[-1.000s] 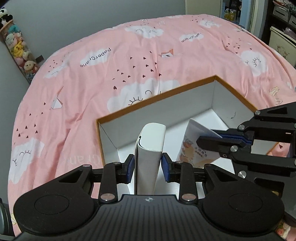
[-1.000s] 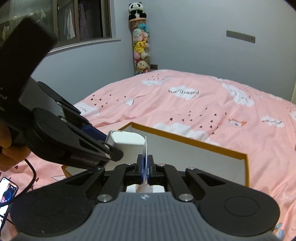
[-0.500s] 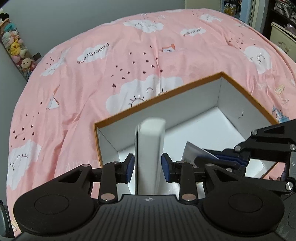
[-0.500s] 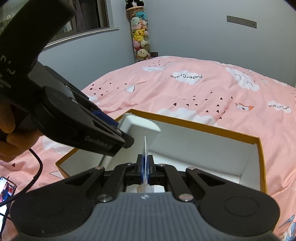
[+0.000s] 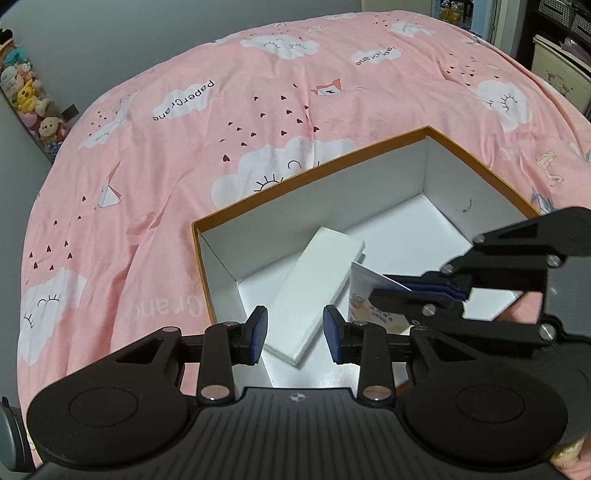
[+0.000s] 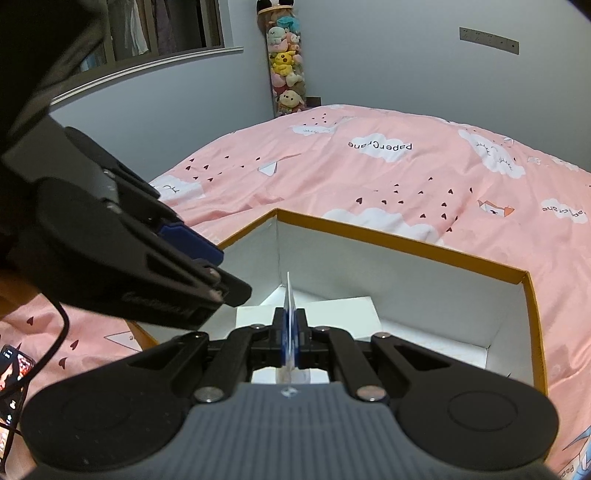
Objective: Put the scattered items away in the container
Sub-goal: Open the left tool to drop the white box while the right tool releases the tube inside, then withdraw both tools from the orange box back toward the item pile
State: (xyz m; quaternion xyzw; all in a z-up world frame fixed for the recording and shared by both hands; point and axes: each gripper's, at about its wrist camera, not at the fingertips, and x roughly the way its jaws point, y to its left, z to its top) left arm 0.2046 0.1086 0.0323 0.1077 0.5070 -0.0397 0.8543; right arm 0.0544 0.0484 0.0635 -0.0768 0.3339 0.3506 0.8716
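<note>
Left tongs (image 5: 294, 329) opening above the flat white box (image 5: 314, 295); right tongs (image 6: 291, 334) pinch a thin card (image 6: 289, 295).

Pink cloud-print bedspread (image 5: 258, 110), grey walls (image 6: 369, 55), window (image 6: 166, 26), hanging plush toys (image 6: 284, 70).

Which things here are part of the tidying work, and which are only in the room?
Part of the job:
- orange-rimmed box
- white flat box lying inside it
- thin printed packet in the right gripper
- left gripper, opening

Only around:
- pink bedspread
- plush toys
- phone
</note>
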